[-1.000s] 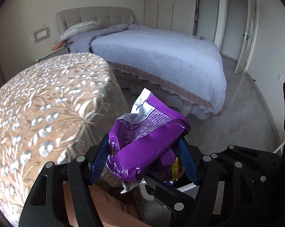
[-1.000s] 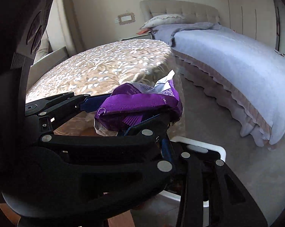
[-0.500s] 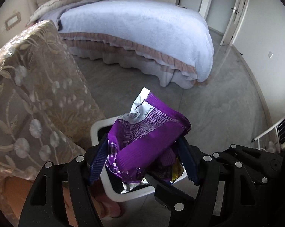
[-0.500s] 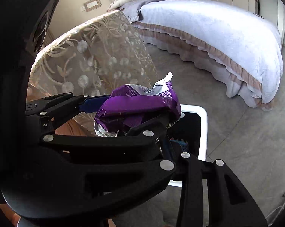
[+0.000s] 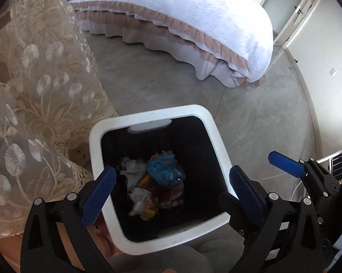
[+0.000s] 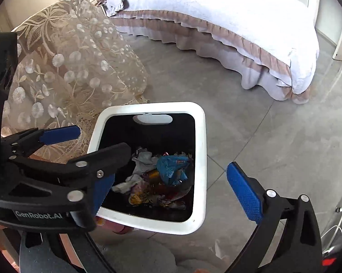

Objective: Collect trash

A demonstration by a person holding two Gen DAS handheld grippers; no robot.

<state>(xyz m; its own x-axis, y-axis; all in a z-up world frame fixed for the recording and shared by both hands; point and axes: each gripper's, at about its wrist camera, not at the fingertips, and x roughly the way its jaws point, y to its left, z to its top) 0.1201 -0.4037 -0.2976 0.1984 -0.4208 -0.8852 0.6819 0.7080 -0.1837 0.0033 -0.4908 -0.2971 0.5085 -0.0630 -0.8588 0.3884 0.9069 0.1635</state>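
Bed – white quilted cover, dusty-pink ruffled skirt, reaching to floor | Floor – grey mottled tile, daylit, running out from bed's foot | Lace cloth – beige floral embroidery, draped over furniture left of bed | Door – pale, in the white wall right of the bed

Open bin mouth at centre, lace-draped counter crowding its left, bare floor rightward.

Smooth white plastic bin, crinkled glossy wrappers, lace tablecloth, matt grey floor
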